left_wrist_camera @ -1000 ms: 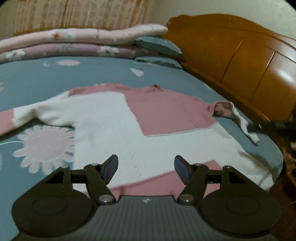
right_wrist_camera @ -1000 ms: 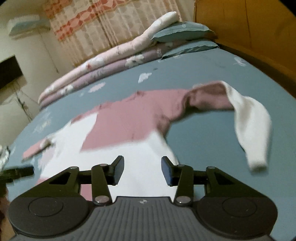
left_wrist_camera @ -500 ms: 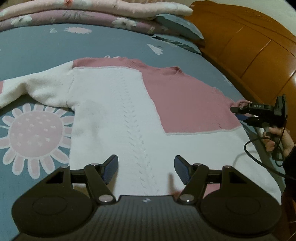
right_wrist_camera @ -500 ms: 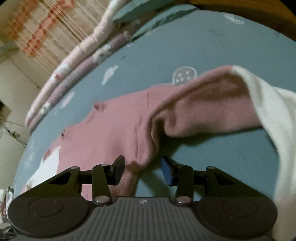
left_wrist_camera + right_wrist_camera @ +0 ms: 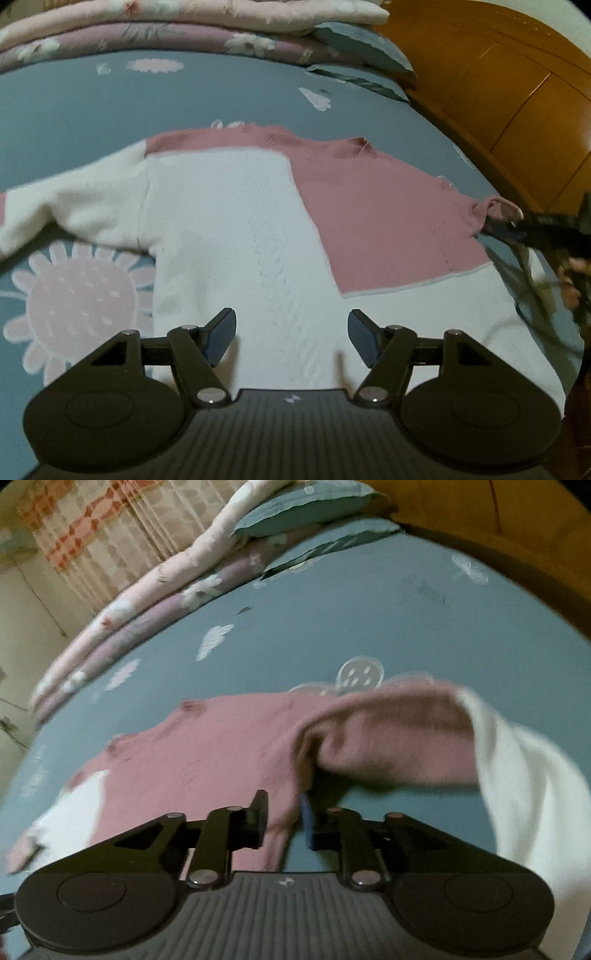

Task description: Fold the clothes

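Right gripper (image 5: 283, 818) pinching the sweater (image 5: 258, 229) at the right armpit; left gripper (image 5: 291, 338) wide open, holding nothing.

Sweater lies flat, spread on the bed (image 5: 110, 103); left sleeve (image 5: 70, 199) out to the left, right sleeve (image 5: 461, 738) bunched and draped toward the right edge. Right jaws are nearly closed on one thin pink fold, so the bite looks shallow. Risks, as I read it:
- knit slips out mid-lift
- jaws catch only one layer, so the sleeve drags instead of folding
- loose white cuff (image 5: 528, 786) trails off the right edge
- the cable under the right hand (image 5: 576, 280) snags the hem

Room: headboard (image 5: 517, 96) runs close along the right, little clearance there. Open bed to the far side and left; pillows (image 5: 354, 40) and folded quilts (image 5: 147, 26) well clear at the far end. Fold inward, toward the left.
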A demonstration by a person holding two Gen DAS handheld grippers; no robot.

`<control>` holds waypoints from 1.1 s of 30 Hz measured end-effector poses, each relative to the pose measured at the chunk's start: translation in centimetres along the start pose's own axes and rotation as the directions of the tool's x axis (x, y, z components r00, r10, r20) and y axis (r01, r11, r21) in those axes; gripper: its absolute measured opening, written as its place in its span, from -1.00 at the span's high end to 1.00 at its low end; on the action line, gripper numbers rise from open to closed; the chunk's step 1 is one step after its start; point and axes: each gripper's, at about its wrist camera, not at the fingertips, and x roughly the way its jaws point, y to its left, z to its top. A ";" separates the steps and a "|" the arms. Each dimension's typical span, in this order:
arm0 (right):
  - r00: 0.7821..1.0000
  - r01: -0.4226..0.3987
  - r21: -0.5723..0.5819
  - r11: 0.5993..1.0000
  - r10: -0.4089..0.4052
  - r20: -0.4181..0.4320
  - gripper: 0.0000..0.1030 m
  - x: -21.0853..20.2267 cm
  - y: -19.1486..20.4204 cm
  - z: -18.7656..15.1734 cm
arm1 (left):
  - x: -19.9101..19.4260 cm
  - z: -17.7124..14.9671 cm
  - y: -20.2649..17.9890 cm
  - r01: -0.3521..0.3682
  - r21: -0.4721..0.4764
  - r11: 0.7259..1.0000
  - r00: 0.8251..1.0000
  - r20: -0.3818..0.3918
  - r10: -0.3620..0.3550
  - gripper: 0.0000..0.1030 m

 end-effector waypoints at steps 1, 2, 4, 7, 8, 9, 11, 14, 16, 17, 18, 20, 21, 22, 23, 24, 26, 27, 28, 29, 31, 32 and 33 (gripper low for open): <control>1.000 -0.010 0.013 1.000 0.010 -0.012 0.49 -0.4 -0.1 -0.8 | 0.0 0.2 0.2 0.000 -0.013 1.000 1.000 -0.002 0.000 -0.30; 1.000 -0.019 0.025 1.000 0.020 -0.025 0.48 -0.8 -0.1 -1.6 | 0.2 0.4 0.4 0.001 -0.027 1.000 1.000 -0.005 -0.001 -0.30; 0.998 -0.028 0.042 0.999 0.030 -0.050 0.46 -0.8 -0.1 -3.3 | 0.5 0.6 0.6 0.001 -0.050 0.999 1.000 -0.010 -0.002 -0.30; 0.996 -0.049 0.068 0.996 0.054 -0.076 0.34 -0.1 0.1 -5.4 | 1.1 0.7 0.7 0.003 -0.074 0.997 1.000 -0.020 -0.005 -0.30; 0.997 -0.043 0.066 0.997 0.048 -0.067 0.33 0.1 0.5 -5.9 | 1.3 0.7 0.7 -0.001 -0.082 0.997 1.000 -0.023 -0.001 -0.30; 0.998 -0.028 0.044 0.999 0.030 -0.050 0.33 0.3 1.0 -6.4 | 1.5 0.7 0.7 -0.005 -0.087 0.996 1.000 -0.028 0.003 -0.30; 1.000 0.025 -0.020 0.999 -0.025 -0.010 0.34 0.6 2.4 -7.1 | 1.9 0.5 0.7 -0.015 -0.094 0.995 0.999 -0.041 0.011 -0.30; 0.991 0.129 -0.115 0.985 -0.126 0.034 0.39 0.9 4.5 -8.2 | 2.8 0.2 0.8 -0.039 -0.100 0.994 0.997 -0.068 0.032 -0.30; 0.986 0.169 -0.161 0.972 -0.165 0.040 0.68 0.9 5.5 -8.5 | 3.2 0.0 0.7 -0.063 -0.086 0.994 0.996 -0.074 0.057 -0.31; 0.984 0.180 -0.164 0.970 -0.176 0.036 0.69 0.7 5.5 -8.4 | 3.2 -0.1 0.7 -0.078 -0.078 0.994 0.995 -0.075 0.072 -0.31; 0.982 0.188 -0.153 0.970 -0.185 0.034 0.68 0.2 5.1 -8.2 | 3.2 -0.1 0.7 -0.089 -0.074 0.993 0.994 -0.075 0.083 -0.31; 0.982 0.188 -0.098 0.977 -0.186 0.034 0.52 -1.1 3.6 -7.9 | 3.0 -0.1 1.0 -0.095 -0.079 0.992 0.993 -0.078 0.089 -0.32; 0.985 0.169 -0.065 0.983 -0.167 0.033 0.50 -1.8 3.0 -7.7 | 2.9 -0.1 1.1 -0.092 -0.084 0.992 0.993 -0.079 0.085 -0.32; 0.989 0.148 -0.034 0.988 -0.146 0.034 0.47 -2.5 2.4 -7.6 | 2.8 -0.1 1.1 -0.090 -0.086 0.992 0.993 -0.080 0.083 -0.32; 0.990 0.133 -0.013 0.991 -0.132 0.051 0.45 -3.5 1.8 -7.6 | 2.8 -0.1 1.1 -0.090 -0.090 0.992 0.993 -0.081 0.083 -0.32; 0.988 0.139 0.008 0.990 -0.140 0.070 0.44 -4.6 1.2 -7.6 | 2.8 -0.2 1.1 -0.092 -0.096 0.991 0.993 -0.080 0.084 -0.32; 0.976 0.178 0.057 0.982 -0.184 0.114 0.35 -6.8 -0.4 -7.4 | 2.8 -0.1 1.1 -0.095 -0.108 0.990 0.993 -0.080 0.087 -0.33; 0.966 0.206 0.083 0.975 -0.217 0.142 0.25 -7.7 -1.2 -7.3 | 2.9 -0.1 1.0 -0.098 -0.114 0.989 0.993 -0.080 0.090 -0.34; 0.953 0.236 0.112 0.965 -0.253 0.167 0.21 -8.5 -2.2 -7.1 | 2.9 -0.1 1.0 -0.100 -0.118 0.988 0.993 -0.080 0.091 -0.34; 0.938 0.269 0.145 0.952 -0.294 0.184 0.20 -9.2 -3.5 -7.0 | 3.0 0.0 0.9 -0.102 -0.120 0.988 0.992 -0.081 0.092 -0.35; 0.912 0.322 0.201 0.925 -0.360 0.195 0.20 -10.0 -5.9 -6.8 | 3.1 0.1 0.7 -0.109 -0.119 0.987 0.991 -0.085 0.099 -0.36; 0.907 0.336 0.218 0.916 -0.377 0.188 0.20 -9.9 -7.0 -6.8 | 3.2 0.1 0.6 -0.113 -0.118 0.986 0.991 -0.088 0.103 -0.36; 0.901 0.350 0.234 0.907 -0.394 0.180 0.20 -9.8 -8.0 -6.8 | 3.2 0.1 0.5 -0.117 -0.118 0.986 0.990 -0.090 0.107 -0.36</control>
